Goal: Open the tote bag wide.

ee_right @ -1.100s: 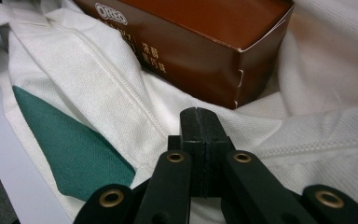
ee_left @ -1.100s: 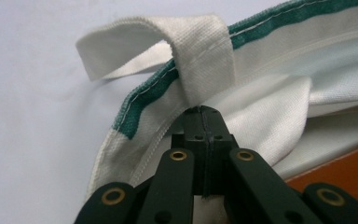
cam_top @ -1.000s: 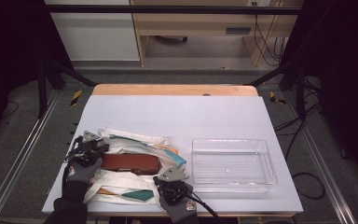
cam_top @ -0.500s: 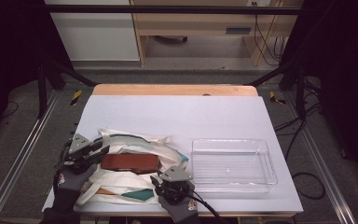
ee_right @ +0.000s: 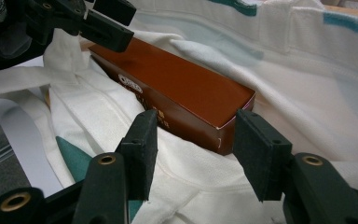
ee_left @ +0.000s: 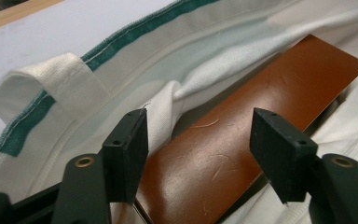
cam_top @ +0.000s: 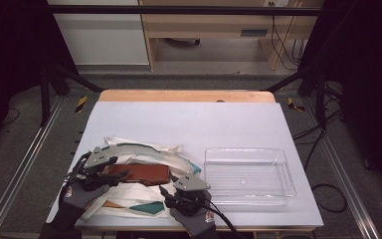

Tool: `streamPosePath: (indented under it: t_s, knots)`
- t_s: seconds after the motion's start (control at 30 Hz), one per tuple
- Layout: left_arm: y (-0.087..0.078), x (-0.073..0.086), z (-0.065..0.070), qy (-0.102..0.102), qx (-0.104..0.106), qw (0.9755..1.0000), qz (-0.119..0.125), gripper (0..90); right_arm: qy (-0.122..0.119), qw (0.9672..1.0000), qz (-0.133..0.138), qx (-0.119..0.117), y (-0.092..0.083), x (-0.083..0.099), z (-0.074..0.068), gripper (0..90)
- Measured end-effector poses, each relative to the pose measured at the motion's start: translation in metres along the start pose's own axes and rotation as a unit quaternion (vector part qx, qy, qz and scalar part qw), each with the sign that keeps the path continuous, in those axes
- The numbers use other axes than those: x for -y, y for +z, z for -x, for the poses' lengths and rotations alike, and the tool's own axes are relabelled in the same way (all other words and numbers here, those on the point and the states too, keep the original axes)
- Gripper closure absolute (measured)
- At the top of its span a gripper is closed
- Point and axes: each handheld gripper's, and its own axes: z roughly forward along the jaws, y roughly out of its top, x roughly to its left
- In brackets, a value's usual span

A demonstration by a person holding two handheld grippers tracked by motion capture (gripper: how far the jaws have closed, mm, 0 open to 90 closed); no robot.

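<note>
brown box (cam_top: 138,174), white cloth bag (cam_top: 144,152) with teal trim

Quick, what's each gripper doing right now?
Left gripper: open, jaws astride the brown box.
Right gripper: open at the box's other end, holding nothing.

Bright table — dark, dim surroundings

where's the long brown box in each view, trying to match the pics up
High view: the long brown cardboard box lies lower left on the table, on the white cloth bag.
Left gripper view: the box runs from bottom centre to upper right, between the open jaws.
Right gripper view: the box sits centre, its near end between the jaws.
Shared landmark: the bag's teal trim.
</note>
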Motion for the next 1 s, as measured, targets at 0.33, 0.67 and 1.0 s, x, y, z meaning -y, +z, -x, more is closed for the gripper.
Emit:
streamPosePath:
  t_s: [0.33, 0.67, 1.0]
  knots:
    - [0.008, 0.002, 0.000, 0.014, 0.025, 0.9995, -0.013, 27.8, -0.006, 0.9999, -0.010, -0.003, -0.001, 0.001, 0.001, 48.0]
    - [0.004, 0.007, -0.004, 0.029, 0.033, 0.9987, -0.024, 20.4, -0.005, 0.9998, -0.019, -0.008, 0.002, 0.003, 0.001, 47.0]
    - [0.003, 0.009, -0.011, 0.027, 0.040, 0.9986, -0.020, 18.7, -0.006, 0.9998, -0.021, -0.004, 0.002, 0.005, 0.003, 44.9]
